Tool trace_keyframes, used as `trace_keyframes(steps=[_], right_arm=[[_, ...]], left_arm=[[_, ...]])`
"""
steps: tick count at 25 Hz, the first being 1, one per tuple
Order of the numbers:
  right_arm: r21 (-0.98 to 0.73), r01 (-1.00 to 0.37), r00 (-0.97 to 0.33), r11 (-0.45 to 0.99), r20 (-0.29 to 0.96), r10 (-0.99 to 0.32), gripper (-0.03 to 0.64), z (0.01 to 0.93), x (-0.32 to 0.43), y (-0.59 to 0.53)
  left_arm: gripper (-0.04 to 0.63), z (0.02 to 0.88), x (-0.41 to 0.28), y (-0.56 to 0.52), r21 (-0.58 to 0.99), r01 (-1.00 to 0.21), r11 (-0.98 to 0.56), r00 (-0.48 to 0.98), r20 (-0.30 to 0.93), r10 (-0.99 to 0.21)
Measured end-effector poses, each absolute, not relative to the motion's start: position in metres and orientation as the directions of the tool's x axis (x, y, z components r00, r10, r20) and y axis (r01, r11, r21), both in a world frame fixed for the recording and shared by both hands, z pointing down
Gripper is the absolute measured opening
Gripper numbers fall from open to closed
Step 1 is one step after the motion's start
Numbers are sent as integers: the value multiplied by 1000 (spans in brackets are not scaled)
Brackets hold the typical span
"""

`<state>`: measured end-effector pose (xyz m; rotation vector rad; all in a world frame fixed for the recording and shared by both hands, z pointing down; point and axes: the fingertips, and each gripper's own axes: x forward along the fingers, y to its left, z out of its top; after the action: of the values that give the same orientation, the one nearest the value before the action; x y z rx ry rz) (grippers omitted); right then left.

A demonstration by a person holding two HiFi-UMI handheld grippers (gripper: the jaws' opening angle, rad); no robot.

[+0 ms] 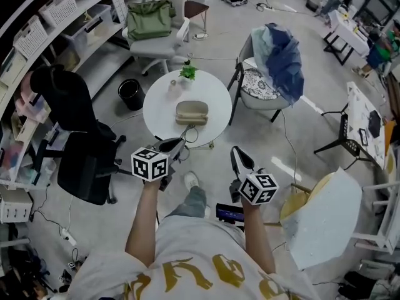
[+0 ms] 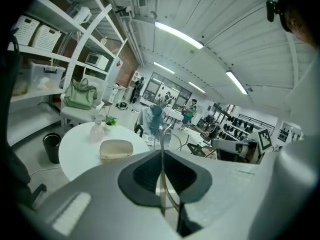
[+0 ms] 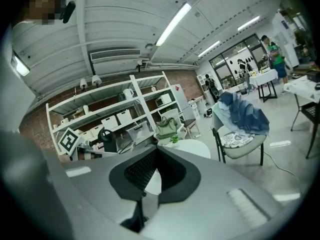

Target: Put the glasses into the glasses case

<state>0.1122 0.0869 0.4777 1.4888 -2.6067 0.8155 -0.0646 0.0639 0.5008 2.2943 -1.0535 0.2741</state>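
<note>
1. Left gripper: jaws pressed narrow on the thin metal frame of a pair of wire-rimmed glasses.
2. Glasses off the surface, carried at the tips of the jaws; one rim loop rising past the tips in the left gripper view.
3. From the head view, glasses over the near edge of a round white table.
4. Near the middle of that table, apart from the glasses and just beyond them: a beige rounded hard-shell glasses case, lid shut, long side toward the person.
5. Farther back on the table: a small green potted plant and, just beside it, a small clear bottle.
6. Right gripper: jaws closed tip to tip, nothing between them, held off the table's near right side and well apart from the case.
7. Around the table: a grey chair draped with blue cloth on the right, a white chair bearing a green bag behind, a black round bin and a black office chair on the left.
</note>
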Motion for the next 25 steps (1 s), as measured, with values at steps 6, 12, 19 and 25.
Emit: trace_keyframes(steps=[6,12,19,25], right_arm=[[-430,-818,-535,382,322,-782,26,497,102,18],[-404,-825,-534,396,323,-782,26,497,89,-44],[-404,-839,-507,365,333,-795,26,496,100,-76],[-418,-832,-517,364,346,-783,26,503,98,-97]], left_arm=[[15,517,-60,-8,444,-729,-521,683,432,-588],[15,523,-62,-74,423,-712,-561,702,434,-564],[15,529,-54,-101,429,-684,-591,729,437,-527],[15,539,-56,-119,435,-692,-576,721,453,-525]])
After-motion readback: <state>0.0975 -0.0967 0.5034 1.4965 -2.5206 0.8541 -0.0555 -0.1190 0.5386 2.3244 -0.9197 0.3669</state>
